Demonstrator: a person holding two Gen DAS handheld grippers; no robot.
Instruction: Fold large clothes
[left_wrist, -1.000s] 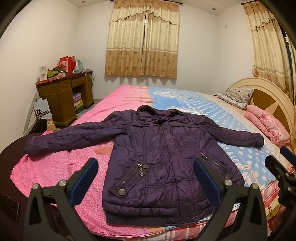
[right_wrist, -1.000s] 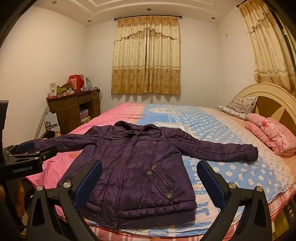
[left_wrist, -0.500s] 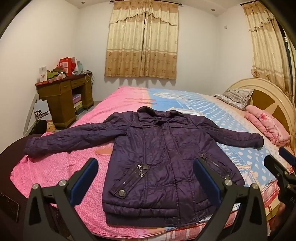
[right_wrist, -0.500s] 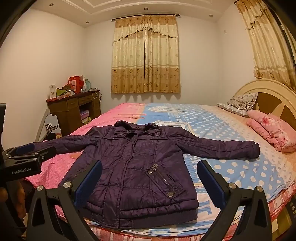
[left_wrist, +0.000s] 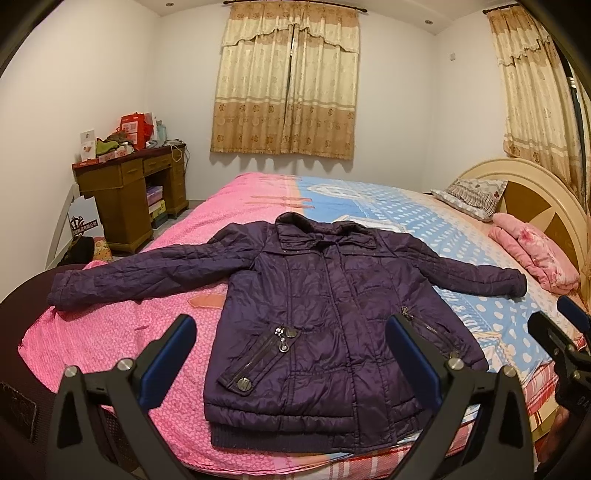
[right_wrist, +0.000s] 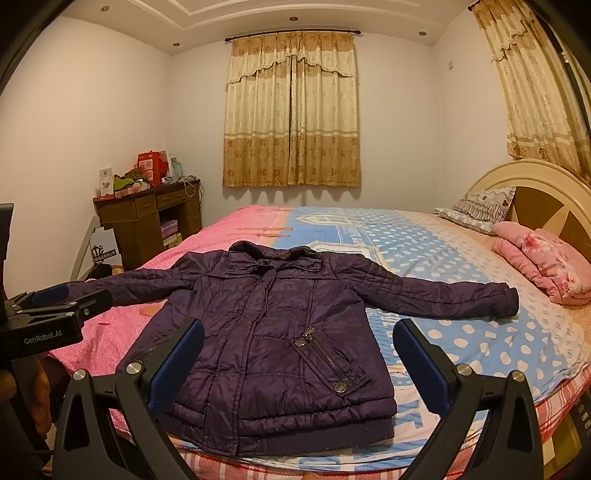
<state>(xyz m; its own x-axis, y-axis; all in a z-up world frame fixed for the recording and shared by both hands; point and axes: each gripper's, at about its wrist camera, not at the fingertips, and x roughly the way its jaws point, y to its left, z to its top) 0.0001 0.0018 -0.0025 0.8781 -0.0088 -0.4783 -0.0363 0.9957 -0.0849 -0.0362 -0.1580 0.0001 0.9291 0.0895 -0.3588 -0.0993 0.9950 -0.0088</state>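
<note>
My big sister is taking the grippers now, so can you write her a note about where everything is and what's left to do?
Left gripper: open, holding nothing, hovering above the coat's hem.
Right gripper: open, holding nothing, also near the hem.
The quilted dark purple padded jacket lies flat, front up, on the pink and blue dotted bed cover, both sleeves spread out sideways, hem at the near edge.
Done: the jacket is laid out.
Left: all folds, likely sleeves in first, then the body.
</note>
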